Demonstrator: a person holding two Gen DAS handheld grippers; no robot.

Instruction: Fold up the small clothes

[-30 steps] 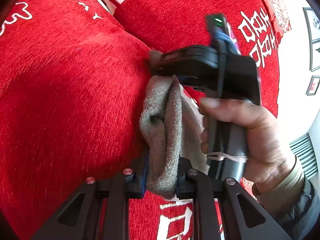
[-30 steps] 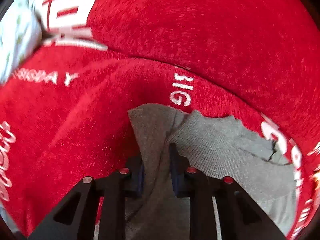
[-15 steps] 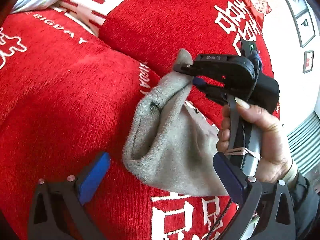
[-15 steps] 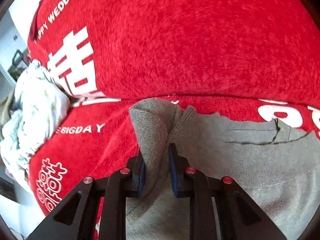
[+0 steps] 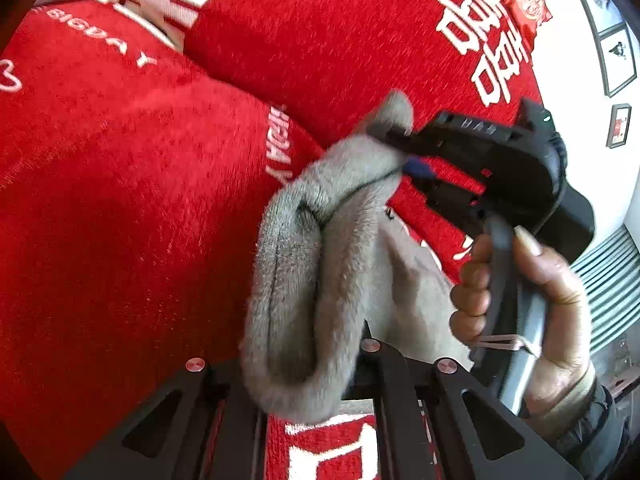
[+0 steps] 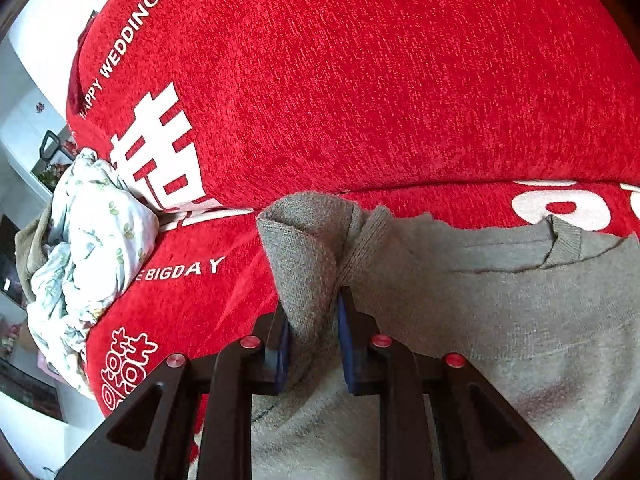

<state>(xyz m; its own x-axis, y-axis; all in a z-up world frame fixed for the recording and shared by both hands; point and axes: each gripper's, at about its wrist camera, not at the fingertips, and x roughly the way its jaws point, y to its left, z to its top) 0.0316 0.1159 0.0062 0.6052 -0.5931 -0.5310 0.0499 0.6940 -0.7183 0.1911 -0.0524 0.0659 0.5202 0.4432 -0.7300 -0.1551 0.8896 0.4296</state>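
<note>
Surroundings: a red chenille sofa cover with white lettering (image 6: 360, 92) fills both views; a crumpled white leaf-print cloth (image 6: 92, 232) is heaped at the cover's left end, well apart from the garment.
Obstruction: in the left wrist view the right gripper (image 5: 404, 152) and the person's hand (image 5: 532, 300) on its handle stand to the right of the garment, in front of the cover's back cushion.
Garment: a small grey knitted sweater (image 6: 500, 300) is lifted over the cover's seat; its ribbed neckline is seen at the right, its body hanging slack, one edge bunched into a thick roll.
Left gripper: the left gripper (image 5: 304, 360) has just been closing and is pressed together on the rolled lower fold of the sweater (image 5: 312, 280).
Right gripper: its blue pads are seen pinching an upstanding fold of the knit (image 6: 312, 340).
Left wrist view only: framed pictures on a white wall (image 5: 616, 60), the hand, the fuzzy inner side of the sweater.
Right wrist view only: the neckline, the leaf-print cloth, the words HAPPY WEDDING.
</note>
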